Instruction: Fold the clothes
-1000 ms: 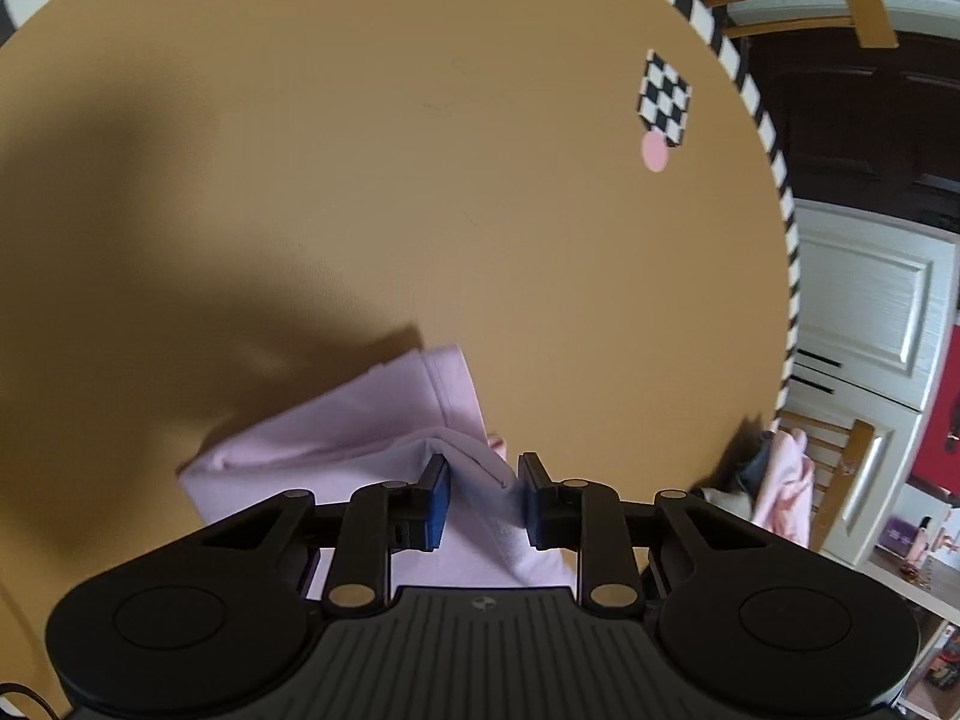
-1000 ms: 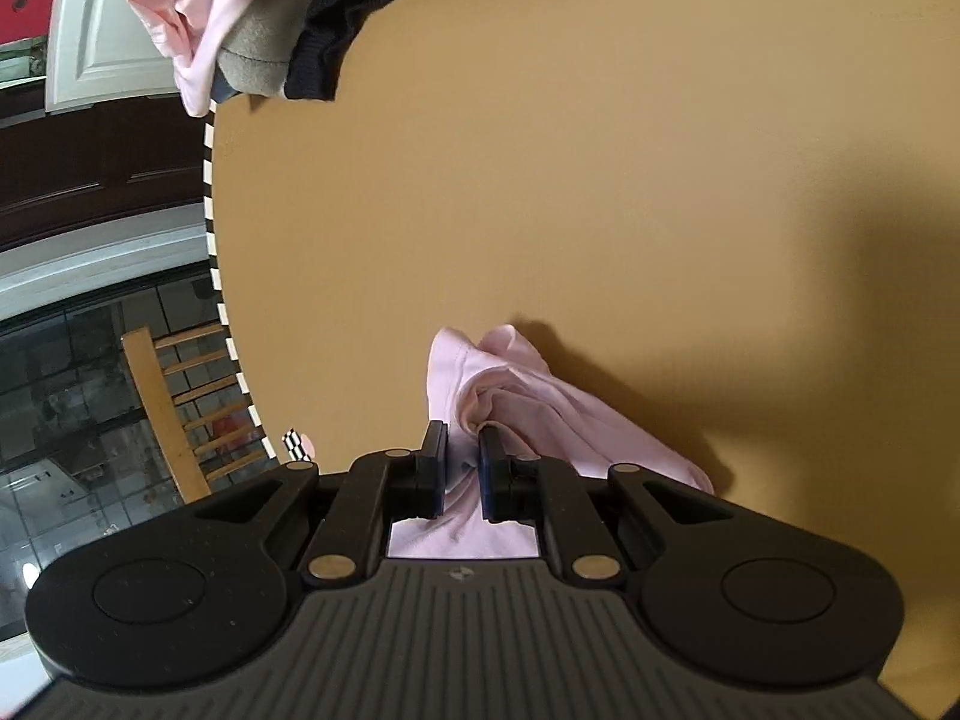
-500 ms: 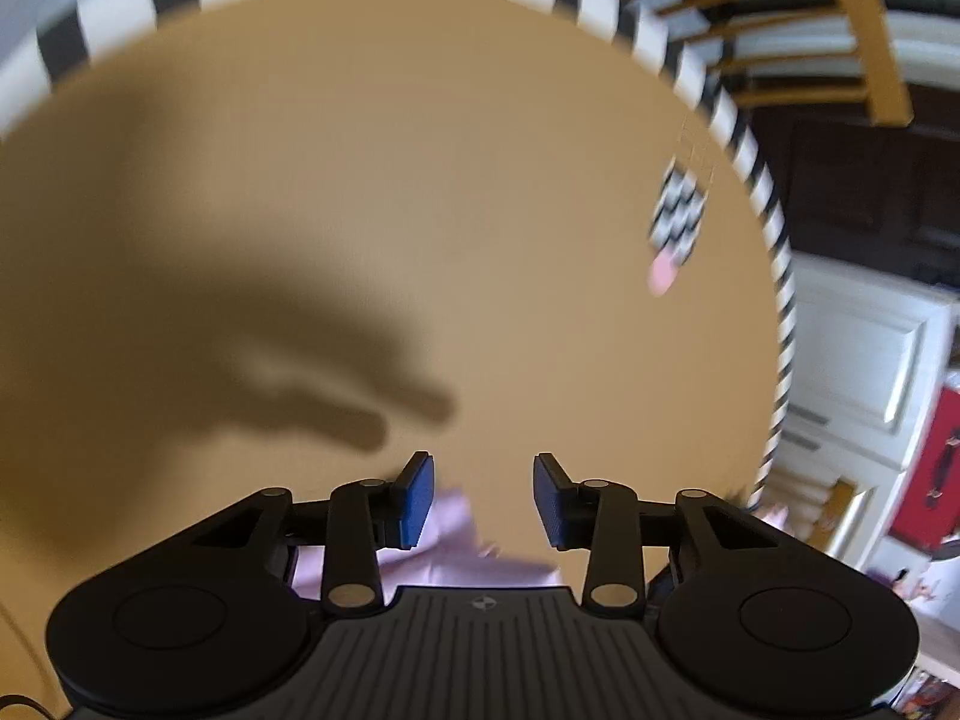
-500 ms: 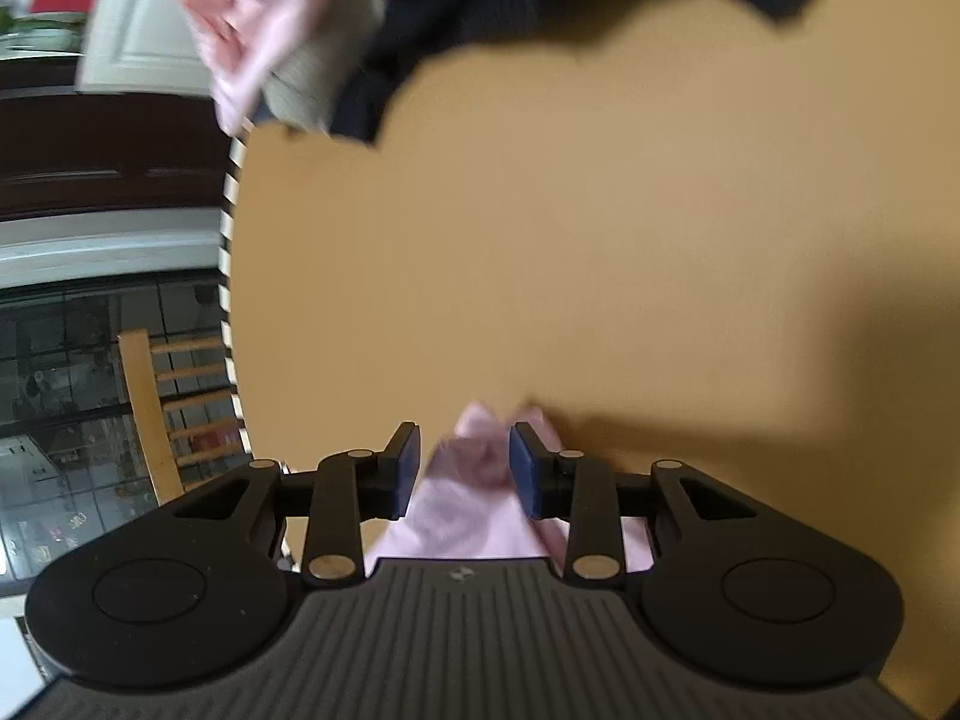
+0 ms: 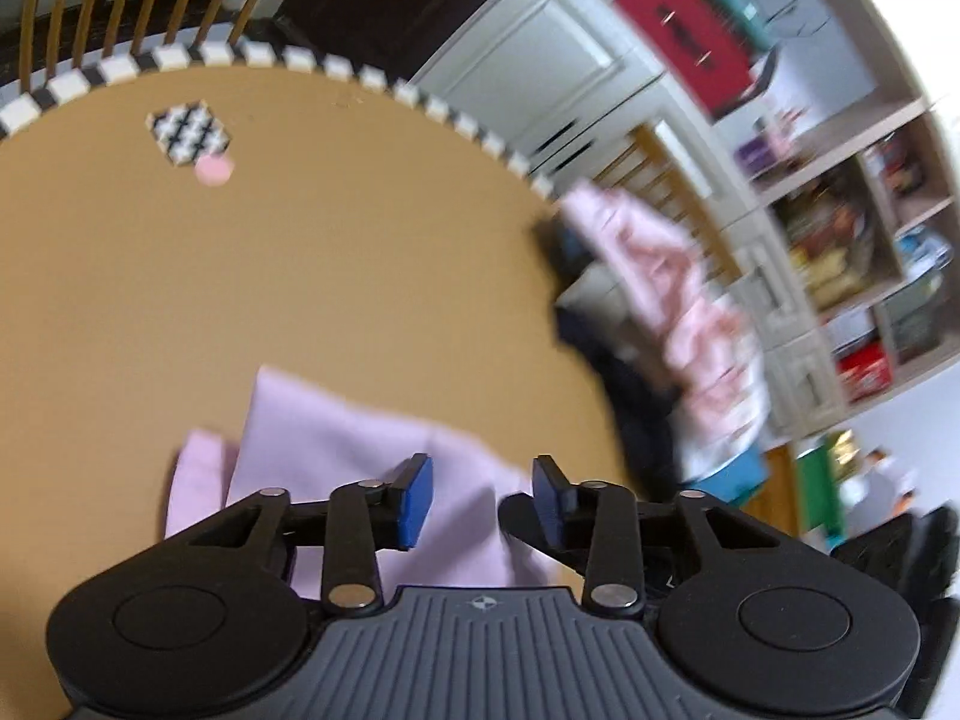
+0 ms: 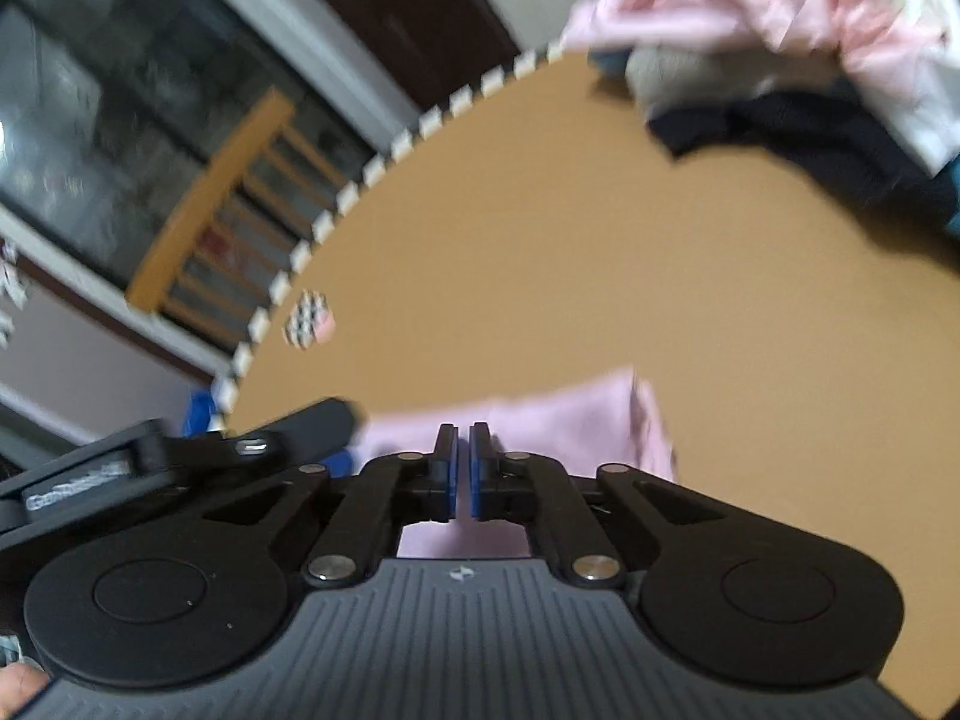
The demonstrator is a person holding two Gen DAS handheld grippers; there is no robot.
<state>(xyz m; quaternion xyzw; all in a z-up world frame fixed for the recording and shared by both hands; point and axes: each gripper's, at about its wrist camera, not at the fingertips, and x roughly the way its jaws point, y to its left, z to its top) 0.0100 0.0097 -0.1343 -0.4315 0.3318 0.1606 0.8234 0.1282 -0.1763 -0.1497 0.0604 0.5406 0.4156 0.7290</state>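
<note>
- The lilac garment [image 5: 336, 444] lies folded in a loose bundle on the tan counter [image 5: 300, 276], just ahead of both tools and gripped by neither.
- The left tool [image 5: 480, 495] has its jaws parted over the cloth, though they have just been narrowing a little, with nothing pinched between the blue pads.
- The right tool [image 6: 463, 462] has just clenched to almost nothing; no fabric sits between its pads, and the garment shows beyond and beneath it.
- To my eye, the fold could slacken: one layer juts out past the other on the left, and with no hold on it the bundle may spread open.
- If either tool dips again from this tilted angle, I reckon a finger could snag the top layer and drag it askew.
- The two tools sit close together, the left one's finger reaching into the right wrist view, so they could knock each other.
- A heap of unfolded clothes [image 6: 780, 42], pink, grey and dark, slumps at the counter's far rim, partly overhanging; reaching in could tip some off.
- A small checkered marker [image 5: 191, 131] with a pink dot lies near the striped rim, well apart from the garment.
- Wooden chairs [image 6: 210, 204] stand beyond the rim; nothing lies between the garment and the heap.
</note>
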